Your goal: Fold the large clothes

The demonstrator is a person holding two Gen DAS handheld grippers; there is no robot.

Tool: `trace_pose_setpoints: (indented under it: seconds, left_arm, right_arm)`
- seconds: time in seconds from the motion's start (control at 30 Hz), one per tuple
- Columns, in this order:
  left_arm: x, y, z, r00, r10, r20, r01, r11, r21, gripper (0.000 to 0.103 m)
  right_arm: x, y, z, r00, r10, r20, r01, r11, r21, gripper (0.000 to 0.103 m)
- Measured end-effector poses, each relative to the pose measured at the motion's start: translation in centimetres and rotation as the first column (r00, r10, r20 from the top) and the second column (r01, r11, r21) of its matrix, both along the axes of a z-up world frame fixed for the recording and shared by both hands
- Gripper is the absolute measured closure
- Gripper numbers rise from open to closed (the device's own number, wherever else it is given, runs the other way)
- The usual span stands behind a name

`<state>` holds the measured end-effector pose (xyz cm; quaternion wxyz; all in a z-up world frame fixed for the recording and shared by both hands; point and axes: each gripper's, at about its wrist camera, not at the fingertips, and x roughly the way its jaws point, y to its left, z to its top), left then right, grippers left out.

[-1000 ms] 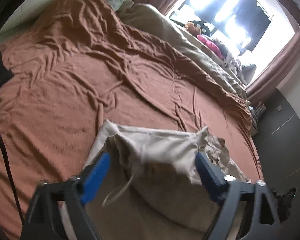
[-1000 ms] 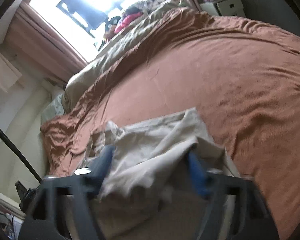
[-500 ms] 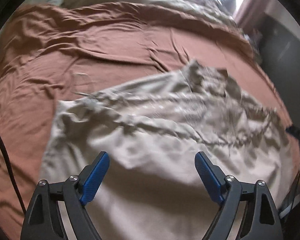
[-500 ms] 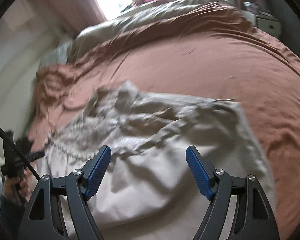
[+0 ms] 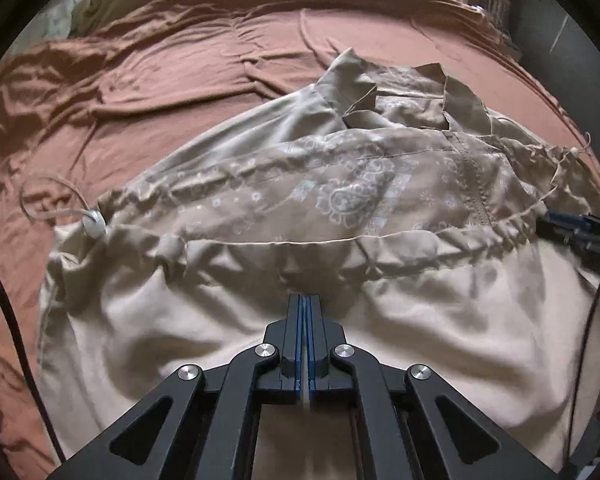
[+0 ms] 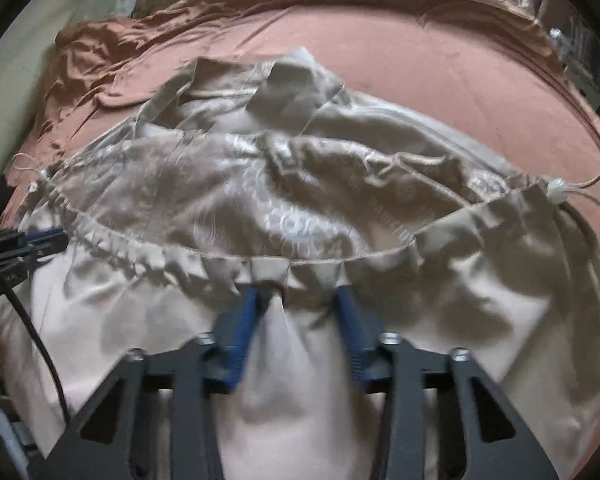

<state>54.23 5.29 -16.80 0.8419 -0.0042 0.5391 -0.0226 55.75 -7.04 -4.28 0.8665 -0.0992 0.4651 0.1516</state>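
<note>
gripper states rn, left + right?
Left tool: closed, pinching the beige garment near its drawstring hem.
Right tool: closing, garment fabric bunched between its fingers; firm grip cannot be told yet.

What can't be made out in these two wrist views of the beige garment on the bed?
- Garment near edge: both views, hidden under the gripper frames and cut off by the frame bottom.
- Right gripper contact: right wrist view, motion blur; jaws closing around a waistband fold.
- Left gripper pinch: left wrist view, the shut fingers cover any cloth caught.
</note>
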Motion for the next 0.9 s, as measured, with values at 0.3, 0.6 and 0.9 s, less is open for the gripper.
trace_pose_setpoints:
  seconds: [0.3, 0.6, 0.9]
  left_arm:
    - [0.4, 0.4, 4.7, 0.984, 0.038, 0.175, -0.036, 0.999, -0.019, 0.103]
    - [2.5, 0.8, 0.4, 0.991, 0.087, 0.1, -0.084, 0.996, -0.035, 0.102]
    - [2.3, 1.4, 0.5, 0.992, 0.122, 0.023, -0.119, 0.987, -0.11, 0.083]
  right_arm:
    - [-0.9, -0.3, 3.3, 0.991, -0.035, 0.126, 0.019, 0.991, 0.129, 0.099]
    - [1.3, 1.3, -0.4, 0.993, -0.083, 0.088, 0.077, 0.994, 0.072, 0.099]
    - [2.4, 2.1, -0.9, 0.993, -0.118, 0.021, 0.118, 0.993, 0.022, 0.09]
